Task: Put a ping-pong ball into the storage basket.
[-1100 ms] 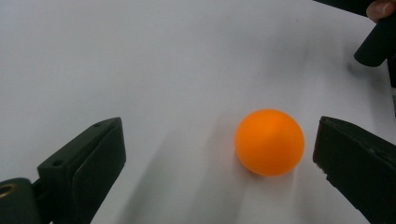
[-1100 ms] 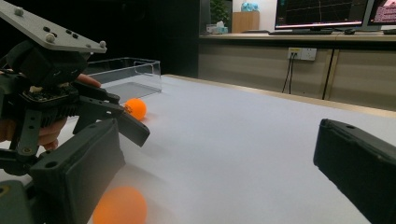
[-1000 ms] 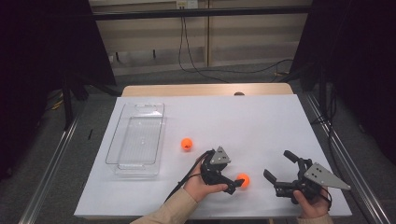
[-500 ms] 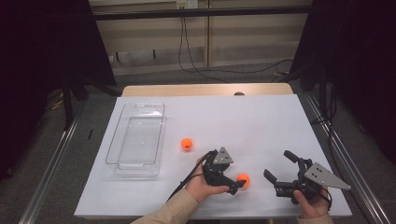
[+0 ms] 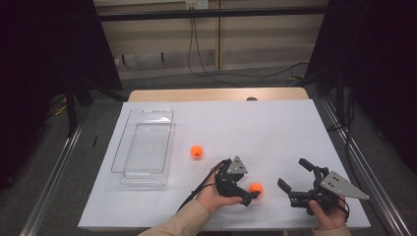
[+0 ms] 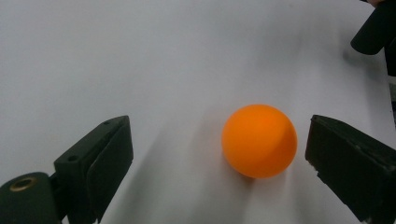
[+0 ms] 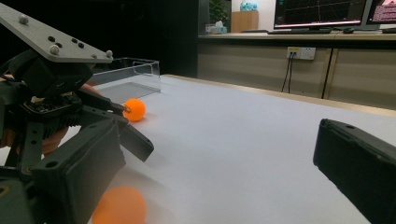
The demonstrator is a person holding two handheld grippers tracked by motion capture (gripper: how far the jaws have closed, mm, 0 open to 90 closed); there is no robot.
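Observation:
An orange ball (image 6: 259,140) lies on the white table between the jaws of my left gripper (image 6: 217,149). The jaws have just been closing a little, and their pads stand clear of the ball, which sits nearer the right-hand jaw. From above, the left gripper (image 5: 248,189) points right at that ball (image 5: 256,188) near the front edge. A second orange ball (image 5: 196,151) rests farther back, beside a clear plastic tray (image 5: 142,147). My right gripper (image 5: 291,173) stands open and empty at the front right, pointing left toward the left gripper (image 7: 56,93).
The tray (image 7: 126,74) holds nothing and lies along the table's left side. The far ball (image 7: 134,109) sits in front of it. A wooden strip (image 5: 216,94) borders the far edge, and metal rails run along both sides of the table.

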